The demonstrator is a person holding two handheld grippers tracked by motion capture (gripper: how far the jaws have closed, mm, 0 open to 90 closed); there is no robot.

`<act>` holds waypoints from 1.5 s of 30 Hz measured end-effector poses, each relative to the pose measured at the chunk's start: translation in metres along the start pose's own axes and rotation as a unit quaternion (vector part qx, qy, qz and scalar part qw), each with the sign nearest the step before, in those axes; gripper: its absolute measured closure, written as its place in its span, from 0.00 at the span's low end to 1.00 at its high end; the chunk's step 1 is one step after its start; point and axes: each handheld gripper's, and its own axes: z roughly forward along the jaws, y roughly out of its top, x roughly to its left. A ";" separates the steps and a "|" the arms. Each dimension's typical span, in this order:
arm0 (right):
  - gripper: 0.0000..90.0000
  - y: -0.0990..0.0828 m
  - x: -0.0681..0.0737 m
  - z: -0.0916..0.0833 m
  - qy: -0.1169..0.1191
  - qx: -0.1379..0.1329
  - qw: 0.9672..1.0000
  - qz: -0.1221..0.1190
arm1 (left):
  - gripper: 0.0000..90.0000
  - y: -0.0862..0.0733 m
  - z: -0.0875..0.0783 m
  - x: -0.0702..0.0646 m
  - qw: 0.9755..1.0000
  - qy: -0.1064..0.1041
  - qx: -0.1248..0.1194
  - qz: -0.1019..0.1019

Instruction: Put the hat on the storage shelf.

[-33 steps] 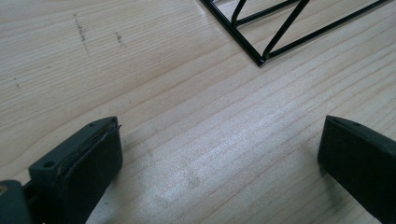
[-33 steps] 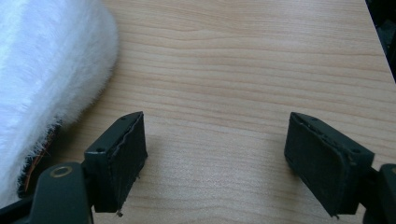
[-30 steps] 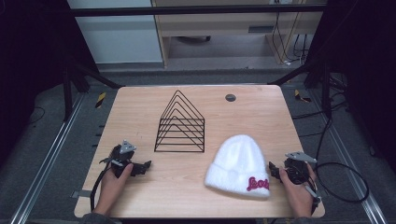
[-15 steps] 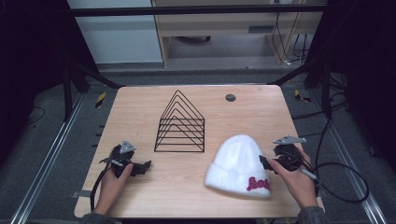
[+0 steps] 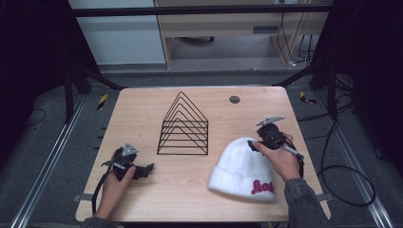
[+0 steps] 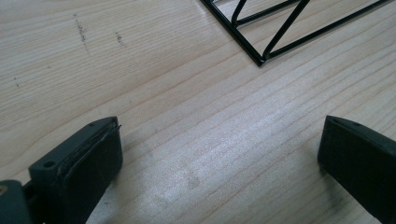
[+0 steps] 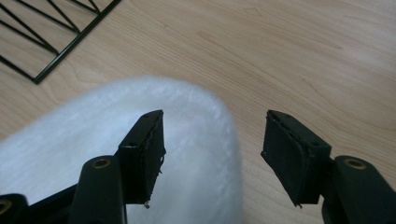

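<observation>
A white fluffy beanie with pink lettering on its cuff lies flat at the table's front right; its rounded crown points toward the rack. My right gripper hovers open just above the crown's edge, one jaw over the fabric and the other over bare wood, with nothing held. My left gripper rests open on the wood at the front left, jaws wide apart and empty. A black wire rack of nested triangles stands mid-table, and its corner lies ahead of the left jaws.
A small dark round disc sits near the table's far edge. Cables trail from both grippers, the right one looping over the table's right side. Metal rails run along both sides of the table.
My right gripper has moved from the beanie's cuff at the front right up along its right side to its crown, away from the person. The left gripper has stayed still.
</observation>
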 end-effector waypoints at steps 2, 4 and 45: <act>0.42 0.002 -0.002 0.013 0.001 0.009 1.000 0.009 | 0.00 0.000 0.000 0.000 1.000 0.000 0.000 0.000; 0.42 0.003 -0.002 0.017 0.003 0.012 1.000 0.011 | 0.00 0.000 0.000 0.000 1.000 0.000 0.000 0.000; 0.91 -0.009 0.025 -0.028 0.070 -0.079 0.994 -0.005 | 0.00 0.000 0.000 -0.001 1.000 0.001 0.000 -0.002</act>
